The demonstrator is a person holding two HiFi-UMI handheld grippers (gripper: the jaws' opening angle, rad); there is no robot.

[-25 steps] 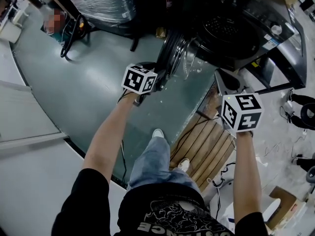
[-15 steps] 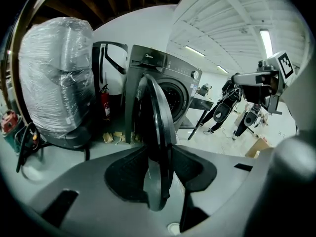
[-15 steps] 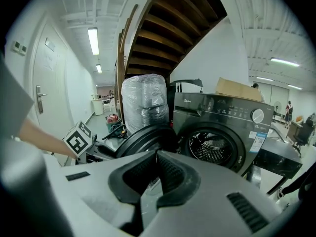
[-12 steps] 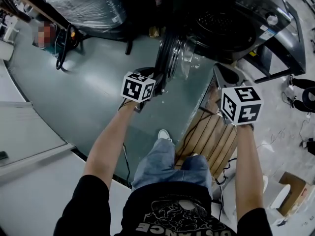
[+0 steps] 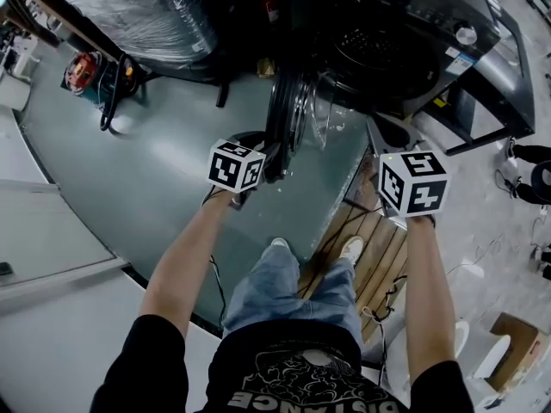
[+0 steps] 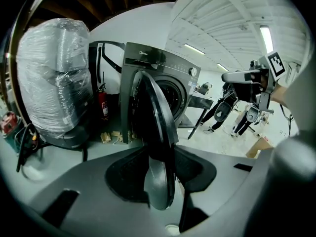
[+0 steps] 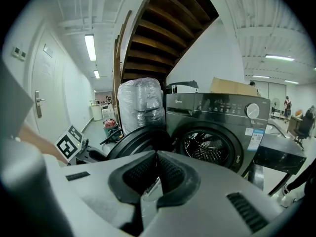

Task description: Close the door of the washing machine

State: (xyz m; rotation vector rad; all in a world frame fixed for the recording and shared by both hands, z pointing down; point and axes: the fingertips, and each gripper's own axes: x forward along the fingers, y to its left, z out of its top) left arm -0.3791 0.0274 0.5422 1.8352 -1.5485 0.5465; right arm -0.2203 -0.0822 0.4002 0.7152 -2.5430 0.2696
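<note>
Washer: we note the dark grey front-loading washing machine (image 5: 430,33), drum mouth uncovered.
Door: round dark glass-centred door (image 6: 154,117) swung out, edge-on to us.
Left gripper (image 6: 159,174): fingers (image 6: 126,177) clamped on the door's rim.
Right gripper (image 7: 156,174): fingers (image 7: 177,179) pressed together, holding nothing.

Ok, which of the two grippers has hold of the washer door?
The left gripper: the edge of the door sits clamped between its jaws. The right gripper is off the door, jaws together on nothing.

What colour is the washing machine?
The washing machine is dark grey, seen best in the right gripper view.
</note>
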